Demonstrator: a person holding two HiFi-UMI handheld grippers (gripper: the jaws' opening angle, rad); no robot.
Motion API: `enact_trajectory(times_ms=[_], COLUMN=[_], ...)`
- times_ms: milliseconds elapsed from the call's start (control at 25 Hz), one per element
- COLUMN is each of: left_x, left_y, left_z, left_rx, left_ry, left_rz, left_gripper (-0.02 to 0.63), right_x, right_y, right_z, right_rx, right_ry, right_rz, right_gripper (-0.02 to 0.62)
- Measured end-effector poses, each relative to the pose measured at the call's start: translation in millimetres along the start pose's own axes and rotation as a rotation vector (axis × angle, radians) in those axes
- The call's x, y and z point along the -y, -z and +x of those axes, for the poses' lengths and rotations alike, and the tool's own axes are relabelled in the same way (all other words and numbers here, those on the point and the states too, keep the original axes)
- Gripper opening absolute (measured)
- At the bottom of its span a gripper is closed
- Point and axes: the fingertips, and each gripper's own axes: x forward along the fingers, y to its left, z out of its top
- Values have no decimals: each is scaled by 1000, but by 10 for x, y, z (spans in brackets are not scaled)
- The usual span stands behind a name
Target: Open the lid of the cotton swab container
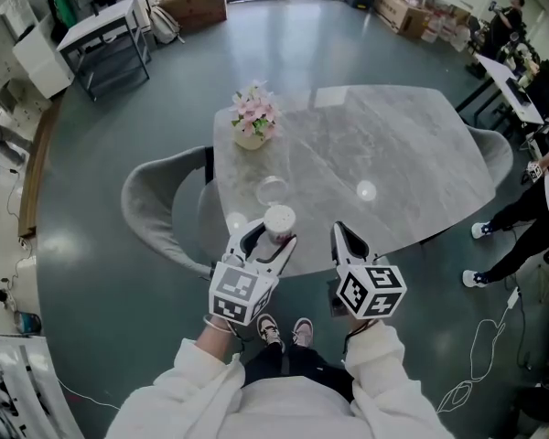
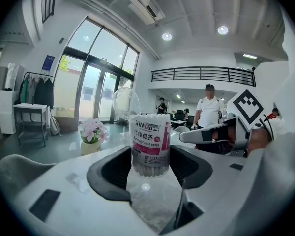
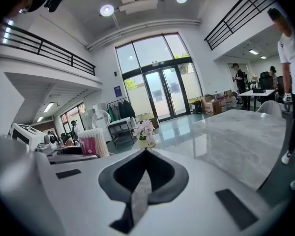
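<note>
I judge the opening step all but done. My left tool point(image 1: 269, 238) is clenched on the cotton swab container point(image 2: 150, 144), its jaws pressing the sides low down and holding it upright over the near edge of the tabletop point(image 1: 393, 154). My right tool point(image 3: 145, 156) sits just right of it, jaws closed together on nothing. The container is a clear round tub with a white and pink label, packed with swabs whose white tips show bare at the top. A clear round disc point(image 1: 272, 191) lies on the tabletop just beyond it. That is probably the lid, though it is too faint for me to be sure. If so, the next move only calls for easing the tub down flat and releasing it without tipping the swabs out.
</note>
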Motion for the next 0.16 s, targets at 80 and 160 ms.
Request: enact_trajectory(times_ms=[80, 160], left_x=[14, 28], left_y=[-6, -15], left_z=[-1, -5], left_rx=[3, 6], left_ry=[1, 1], left_rz=[0, 0], left_gripper=[244, 244], right_x=[9, 12], right_y=[-3, -5], right_z=[-9, -17], right_rx=[1, 2], right_ry=[2, 4], right_rz=[-1, -3], right_gripper=[58, 58])
